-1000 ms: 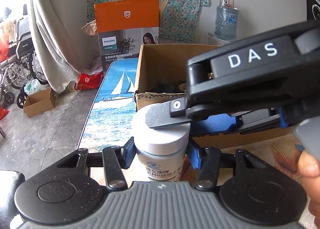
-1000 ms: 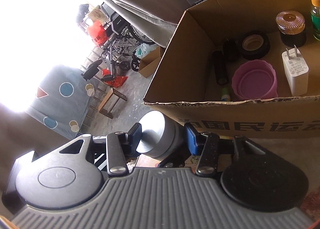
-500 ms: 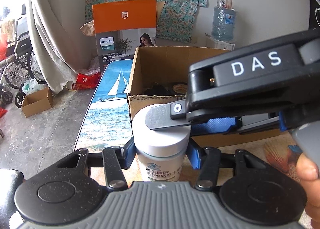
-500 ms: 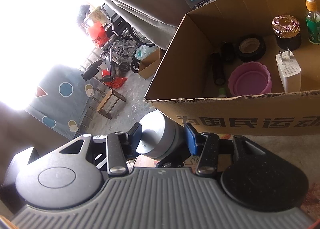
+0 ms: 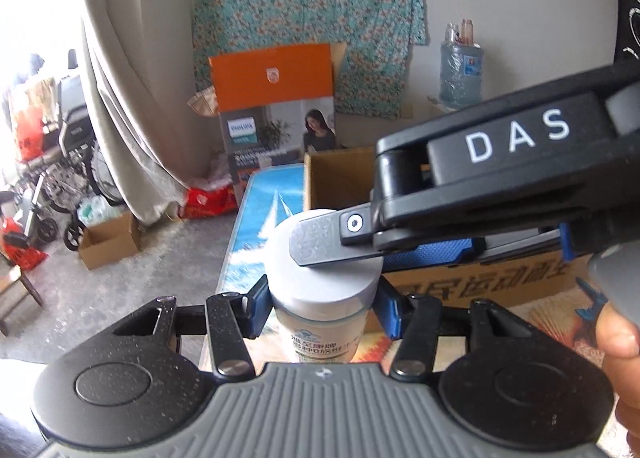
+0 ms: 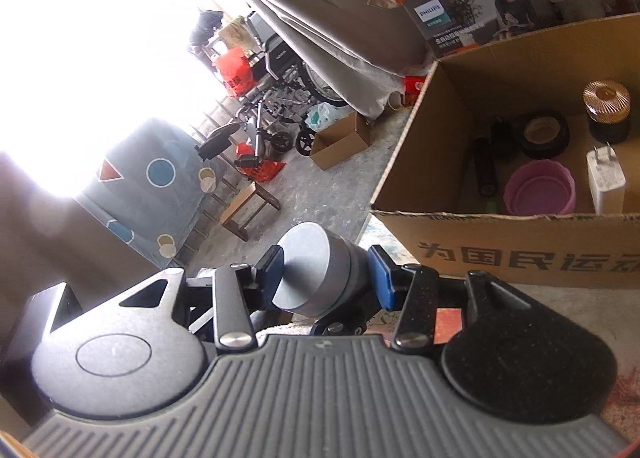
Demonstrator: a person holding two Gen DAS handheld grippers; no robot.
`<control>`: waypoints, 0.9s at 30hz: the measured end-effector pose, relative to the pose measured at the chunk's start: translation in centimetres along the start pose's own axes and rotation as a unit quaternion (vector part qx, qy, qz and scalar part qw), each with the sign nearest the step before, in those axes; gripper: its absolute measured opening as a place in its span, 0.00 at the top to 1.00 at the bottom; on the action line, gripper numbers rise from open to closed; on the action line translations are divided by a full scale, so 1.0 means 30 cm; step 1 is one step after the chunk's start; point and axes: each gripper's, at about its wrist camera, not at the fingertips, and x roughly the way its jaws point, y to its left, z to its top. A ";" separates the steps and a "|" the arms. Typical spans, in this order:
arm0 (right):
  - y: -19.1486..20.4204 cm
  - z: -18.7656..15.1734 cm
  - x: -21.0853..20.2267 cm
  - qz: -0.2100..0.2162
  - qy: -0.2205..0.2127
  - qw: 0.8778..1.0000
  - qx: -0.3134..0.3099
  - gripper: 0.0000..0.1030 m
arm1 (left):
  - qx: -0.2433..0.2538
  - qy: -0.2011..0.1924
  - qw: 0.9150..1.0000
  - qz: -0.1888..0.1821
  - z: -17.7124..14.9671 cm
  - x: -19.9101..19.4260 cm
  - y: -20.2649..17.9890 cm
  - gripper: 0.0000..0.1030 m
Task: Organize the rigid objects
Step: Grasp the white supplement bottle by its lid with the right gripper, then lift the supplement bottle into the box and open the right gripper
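Cardboard box (image 6: 500, 242) is seen on the desk (image 5: 540, 318), open-topped, with small items inside. Just before its near wall, a white-lidded jar (image 5: 324, 298) is gripped around its body by the left claw (image 5: 322, 308), and its lid by the right claw (image 6: 326, 276).

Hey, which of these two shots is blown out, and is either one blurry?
Right wrist view: the upper left is washed out to white by daylight, though the cardboard box stays readable. Left wrist view: evenly lit, slightly soft with motion blur, lines bowed by the fisheye.
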 end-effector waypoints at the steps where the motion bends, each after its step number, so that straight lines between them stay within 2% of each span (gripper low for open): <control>1: 0.023 0.013 -0.007 0.007 -0.004 1.000 -0.009 0.56 | 0.002 -0.008 1.000 0.007 0.018 -0.019 0.007 0.48; 7: 0.136 0.138 -0.063 0.034 -0.036 0.997 -0.054 0.56 | 0.015 -0.052 0.998 0.029 0.147 -0.077 0.022 0.48; 11: 0.160 0.237 -0.133 0.024 -0.068 0.995 -0.074 0.56 | 0.027 -0.078 0.996 0.013 0.247 -0.065 -0.017 0.48; 14: 0.137 0.308 -0.199 0.002 -0.090 0.993 -0.079 0.56 | 0.036 -0.092 0.995 -0.014 0.314 -0.031 -0.077 0.48; 20: -0.015 0.406 -0.352 -0.063 -0.122 0.988 -0.064 0.56 | 0.047 -0.096 0.990 -0.088 0.397 0.090 -0.241 0.48; 27: -0.309 0.418 -0.477 -0.121 -0.129 0.984 -0.001 0.56 | 0.066 -0.052 0.983 -0.163 0.399 0.326 -0.436 0.48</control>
